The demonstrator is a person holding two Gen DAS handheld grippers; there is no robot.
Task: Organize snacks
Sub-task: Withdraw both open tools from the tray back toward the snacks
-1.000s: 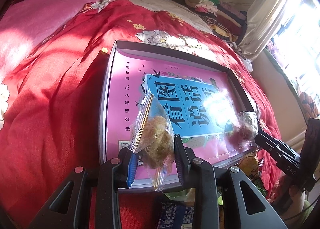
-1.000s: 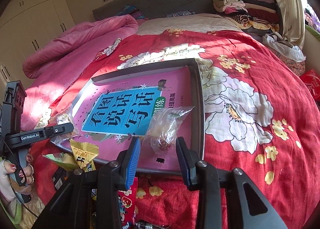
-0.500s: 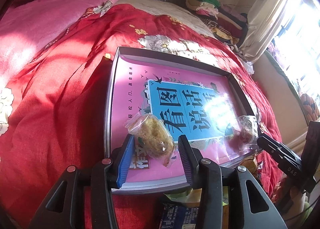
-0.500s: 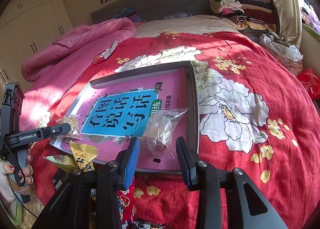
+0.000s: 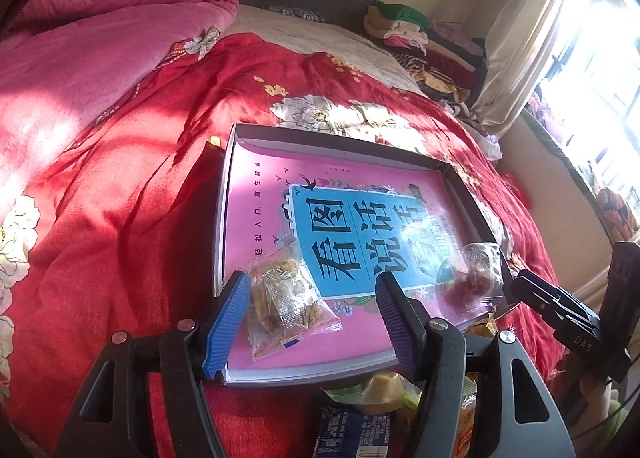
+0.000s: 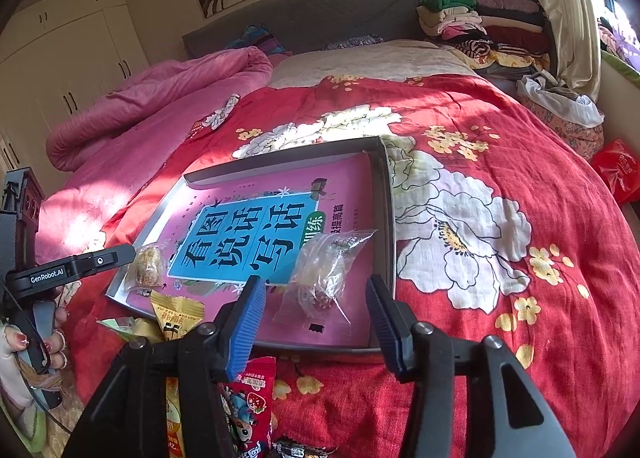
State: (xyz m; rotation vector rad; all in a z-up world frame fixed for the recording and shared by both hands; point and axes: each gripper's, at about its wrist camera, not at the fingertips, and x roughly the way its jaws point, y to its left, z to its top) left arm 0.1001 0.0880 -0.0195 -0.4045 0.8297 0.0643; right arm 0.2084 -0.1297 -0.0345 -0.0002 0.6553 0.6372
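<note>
A grey tray (image 5: 224, 193) (image 6: 386, 193) lies on the red bed cover with a pink book (image 5: 264, 185) (image 6: 348, 185) inside it. A clear packet of golden cakes (image 5: 280, 306) (image 6: 146, 264) lies on the book's near left corner. My left gripper (image 5: 312, 314) is open around it, apart from it. A clear packet with a dark red snack (image 6: 324, 282) (image 5: 478, 270) lies on the book's near right corner. My right gripper (image 6: 316, 314) is open just in front of it.
Loose snack packets lie before the tray: a yellow one (image 6: 176, 316), a red strawberry one (image 6: 250, 402) and a blue one (image 5: 352, 432). A pink quilt (image 6: 160, 97) is bunched at the left. Folded clothes (image 6: 480, 25) are stacked at the headboard.
My left gripper has opened and let the golden cake packet down flat on the book. My right gripper has opened wider and drawn back a little from the dark red snack packet.
</note>
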